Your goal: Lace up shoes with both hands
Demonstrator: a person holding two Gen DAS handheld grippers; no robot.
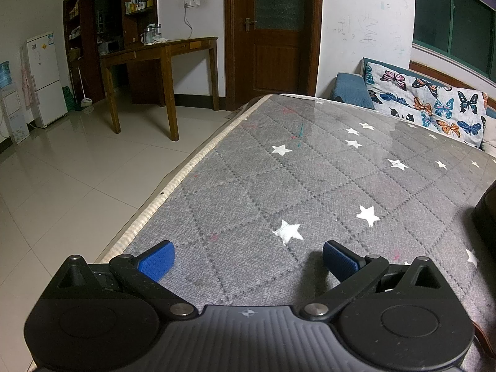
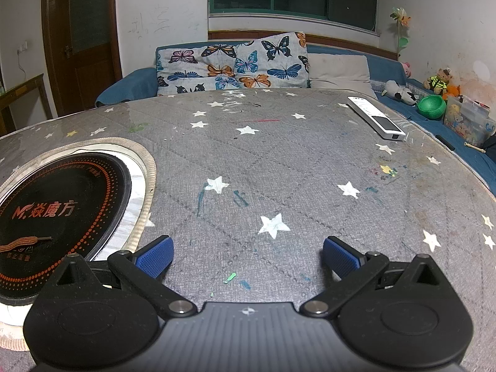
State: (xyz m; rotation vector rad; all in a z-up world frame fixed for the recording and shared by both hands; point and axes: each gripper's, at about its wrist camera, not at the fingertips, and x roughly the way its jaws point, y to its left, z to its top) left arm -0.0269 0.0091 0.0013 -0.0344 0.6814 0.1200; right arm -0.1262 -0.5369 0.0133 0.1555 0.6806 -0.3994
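Shoelace (image 2: 24, 243) lies left-right, aglet pointing right.

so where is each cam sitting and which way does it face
Left wrist: rides on the left tool, looking forward over the grey star-print table cover toward the wooden door and desk; its two blue pads are spread wide with nothing between them.
Right wrist: rides on the right tool, facing the butterfly cushion and window; an orange shoelace lies on the black induction cooktop at left; pads also spread, holding nothing.
Shared: the table cover, butterfly cushion and wooden door.
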